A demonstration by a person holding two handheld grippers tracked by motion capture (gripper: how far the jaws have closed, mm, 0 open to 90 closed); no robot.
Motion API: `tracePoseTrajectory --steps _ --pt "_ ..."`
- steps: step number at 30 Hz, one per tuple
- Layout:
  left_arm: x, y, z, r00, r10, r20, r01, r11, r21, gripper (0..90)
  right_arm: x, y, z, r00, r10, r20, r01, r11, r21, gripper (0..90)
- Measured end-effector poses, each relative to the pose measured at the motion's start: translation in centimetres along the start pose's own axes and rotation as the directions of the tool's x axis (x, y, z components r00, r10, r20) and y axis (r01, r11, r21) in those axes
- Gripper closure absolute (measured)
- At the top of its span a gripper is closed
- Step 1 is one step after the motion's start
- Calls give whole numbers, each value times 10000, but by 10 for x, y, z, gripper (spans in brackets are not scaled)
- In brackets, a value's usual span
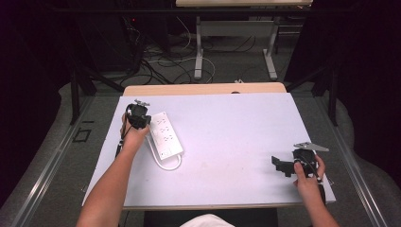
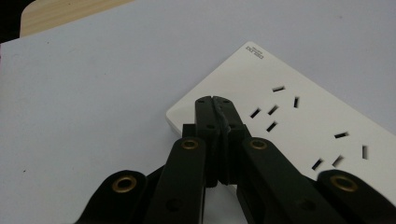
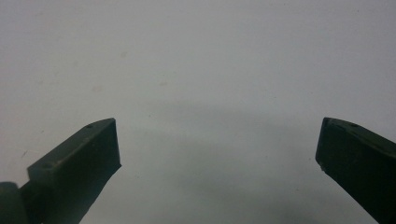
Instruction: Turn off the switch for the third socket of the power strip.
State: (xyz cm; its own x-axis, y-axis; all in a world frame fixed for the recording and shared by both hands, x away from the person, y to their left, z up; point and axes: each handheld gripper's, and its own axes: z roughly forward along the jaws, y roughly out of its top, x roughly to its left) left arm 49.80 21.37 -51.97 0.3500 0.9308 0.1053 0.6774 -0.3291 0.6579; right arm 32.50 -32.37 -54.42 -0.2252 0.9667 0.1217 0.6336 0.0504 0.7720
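Observation:
A white power strip with several sockets lies at the left of the white table, its short white cable looping at its near end. My left gripper hovers at the strip's far left corner. In the left gripper view its jaws are pressed together over the strip's end, with nothing between them; left gripper. My right gripper rests near the table's front right. In the right gripper view its jaws stand wide apart over bare table; right gripper.
A bare wooden strip edges the table's far side. Beyond it stand a desk frame and floor cables. Metal rails run along both sides of the table.

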Motion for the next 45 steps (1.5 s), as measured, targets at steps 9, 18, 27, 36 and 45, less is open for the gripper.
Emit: tracePoseTrajectory --steps 9,18,27,36,45 --pt "-1 0 2 10000 44 -51 -44 10000 63 900 -1 0 1 10000 11 -12 -11 10000 27 0" --pt "-4 -2 7 9998 209 -68 -207 9993 309 900 -1 0 1 10000 16 -57 -16 10000 44 0" --pt "-3 -3 10 9999 150 -51 -149 9996 226 900 0 0 0 10000 -14 -72 14 10000 21 0" --pt "-4 -3 11 9999 132 -54 -131 9997 199 900 0 0 0 10000 -12 -75 13 10000 36 0" --pt "-3 -3 10 9998 186 -83 -184 9996 219 900 0 0 0 10000 39 -75 -38 10000 35 0"
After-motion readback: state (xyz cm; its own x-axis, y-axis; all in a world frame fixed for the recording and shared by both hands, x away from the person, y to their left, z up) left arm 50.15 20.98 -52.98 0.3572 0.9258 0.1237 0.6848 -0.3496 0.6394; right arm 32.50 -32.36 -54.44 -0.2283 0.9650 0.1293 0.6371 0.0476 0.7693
